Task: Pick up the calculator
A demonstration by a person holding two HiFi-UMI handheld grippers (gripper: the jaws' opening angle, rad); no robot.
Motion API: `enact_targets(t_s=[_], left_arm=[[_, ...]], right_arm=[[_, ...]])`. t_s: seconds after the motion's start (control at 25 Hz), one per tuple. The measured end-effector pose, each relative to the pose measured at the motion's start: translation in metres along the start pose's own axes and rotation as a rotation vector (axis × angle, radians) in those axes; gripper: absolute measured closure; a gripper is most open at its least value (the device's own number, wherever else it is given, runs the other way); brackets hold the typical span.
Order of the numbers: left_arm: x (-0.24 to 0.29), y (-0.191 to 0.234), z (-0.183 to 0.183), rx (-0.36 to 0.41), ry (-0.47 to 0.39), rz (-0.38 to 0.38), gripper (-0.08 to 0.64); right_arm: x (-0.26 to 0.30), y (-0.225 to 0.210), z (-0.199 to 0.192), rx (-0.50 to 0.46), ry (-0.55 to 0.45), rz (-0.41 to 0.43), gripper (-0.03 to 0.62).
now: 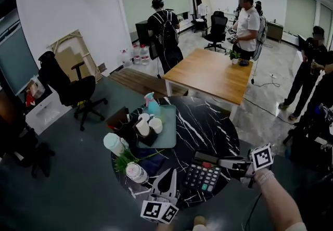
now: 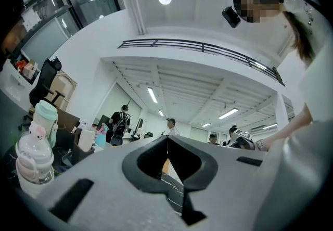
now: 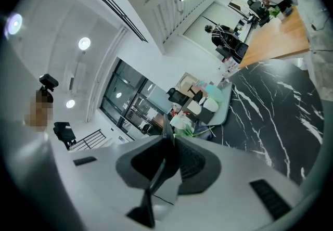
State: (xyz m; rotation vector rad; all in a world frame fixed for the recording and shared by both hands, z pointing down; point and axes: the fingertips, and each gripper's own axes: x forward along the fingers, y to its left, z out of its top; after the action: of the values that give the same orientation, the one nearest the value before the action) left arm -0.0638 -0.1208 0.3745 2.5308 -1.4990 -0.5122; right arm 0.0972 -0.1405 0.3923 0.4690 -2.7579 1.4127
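Observation:
The calculator (image 1: 203, 175) is dark with grey keys and one green key. It hangs slightly above the near edge of the round black marble table (image 1: 208, 120). My right gripper (image 1: 222, 164) comes in from the right and is shut on the calculator's right edge. In the right gripper view the calculator (image 3: 191, 165) shows edge-on between the jaws. My left gripper (image 1: 170, 175) is just left of the calculator, apart from it, with its marker cube below. In the left gripper view its jaws (image 2: 167, 139) meet at the tips with nothing between them.
On the table's left half stand a grey tray (image 1: 169, 131) with paper cups, a spray bottle (image 1: 151, 102), a lidded cup (image 1: 113, 143), a clear bottle (image 1: 136, 172) and a green plant. A wooden table (image 1: 213, 74), an office chair (image 1: 73, 87) and several standing people are beyond.

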Motion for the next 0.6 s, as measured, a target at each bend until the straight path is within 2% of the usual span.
enact_targets(t_s=[0.36, 0.6], left_arm=[[-0.010, 0.001, 0.006, -0.021, -0.003, 0.035, 0.552], [-0.006, -0.005, 0.001, -0.025, -0.004, 0.004, 0.552]], right_arm=[[0.004, 0.014, -0.012, 0.025, -0.040, 0.017, 0.532], [-0.002, 0.014, -0.012, 0.044, -0.065, -0.013, 0.532]])
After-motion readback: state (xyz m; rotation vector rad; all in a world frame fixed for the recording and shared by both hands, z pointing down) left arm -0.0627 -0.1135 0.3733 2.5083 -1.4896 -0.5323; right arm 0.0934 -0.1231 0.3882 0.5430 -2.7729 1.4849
